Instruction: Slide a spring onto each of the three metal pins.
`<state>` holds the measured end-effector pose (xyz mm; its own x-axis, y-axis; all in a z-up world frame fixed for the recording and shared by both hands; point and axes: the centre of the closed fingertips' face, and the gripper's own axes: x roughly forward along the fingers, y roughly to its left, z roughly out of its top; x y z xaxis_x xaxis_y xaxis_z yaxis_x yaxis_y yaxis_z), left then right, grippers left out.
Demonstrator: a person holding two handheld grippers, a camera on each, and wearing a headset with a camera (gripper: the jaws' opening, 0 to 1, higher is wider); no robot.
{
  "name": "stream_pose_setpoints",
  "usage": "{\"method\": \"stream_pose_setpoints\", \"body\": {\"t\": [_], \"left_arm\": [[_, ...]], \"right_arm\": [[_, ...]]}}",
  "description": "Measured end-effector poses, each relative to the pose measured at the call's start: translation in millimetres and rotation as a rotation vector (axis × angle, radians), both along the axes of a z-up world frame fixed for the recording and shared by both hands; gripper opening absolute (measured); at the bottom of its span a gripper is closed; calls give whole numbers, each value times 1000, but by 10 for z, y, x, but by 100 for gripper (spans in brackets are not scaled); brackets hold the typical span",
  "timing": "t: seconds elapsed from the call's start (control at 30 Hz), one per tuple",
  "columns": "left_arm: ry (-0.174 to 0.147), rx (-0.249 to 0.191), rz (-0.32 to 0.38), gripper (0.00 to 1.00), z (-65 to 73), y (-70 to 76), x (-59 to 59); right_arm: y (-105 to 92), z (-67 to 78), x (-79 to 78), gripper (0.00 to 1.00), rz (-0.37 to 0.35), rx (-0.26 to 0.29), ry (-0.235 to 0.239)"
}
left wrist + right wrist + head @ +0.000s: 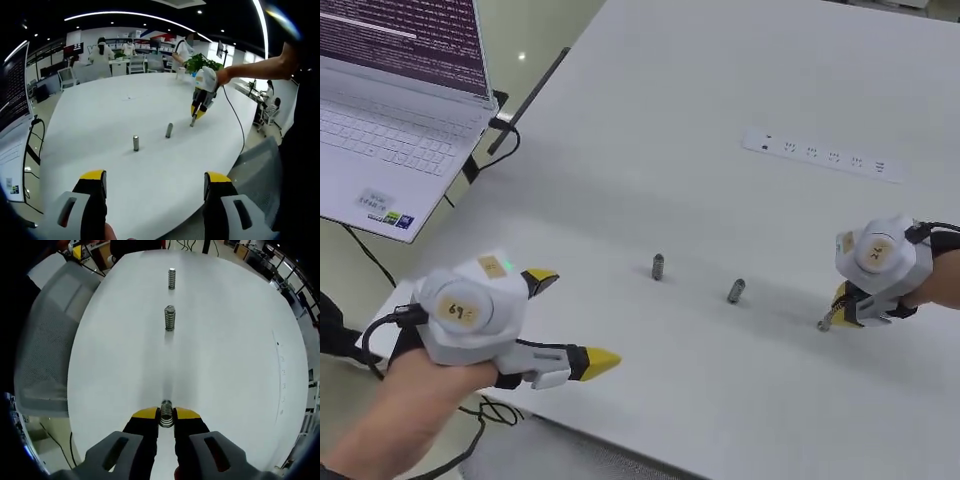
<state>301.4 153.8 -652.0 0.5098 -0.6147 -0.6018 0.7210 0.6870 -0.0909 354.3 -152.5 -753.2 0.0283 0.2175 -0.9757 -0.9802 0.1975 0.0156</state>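
Smooth, matt white table point(720, 90). On it stand two coiled springs point(170, 318) of dull grey metal with a faint sheen; a third spring point(166, 407) looks the same. The right gripper point(166, 419) and left gripper point(572, 318) have matt white plastic shells and yellow, slightly glossy jaw tips. Satin silver laptop point(390, 130); grey mesh chair point(45, 355).

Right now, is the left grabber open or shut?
Open. The left gripper has its yellow-tipped fingers far apart, with bare white table between them and nothing held.
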Motion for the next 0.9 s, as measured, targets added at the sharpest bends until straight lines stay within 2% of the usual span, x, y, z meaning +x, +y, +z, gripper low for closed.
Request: {"method": "stream_pose_setpoints", "body": {"t": [0.53, 0.73, 0.9], "left_arm": [[3, 12, 8, 76, -1, 46, 0], [4, 14, 7, 76, -10, 59, -7], [2, 10, 3, 76, -8, 32, -11]], "right_arm": [[-4, -238, 1, 9, -3, -21, 23], [-17, -232, 0, 11, 2, -32, 18], [-50, -152, 1, 16, -13, -28, 4]]}}
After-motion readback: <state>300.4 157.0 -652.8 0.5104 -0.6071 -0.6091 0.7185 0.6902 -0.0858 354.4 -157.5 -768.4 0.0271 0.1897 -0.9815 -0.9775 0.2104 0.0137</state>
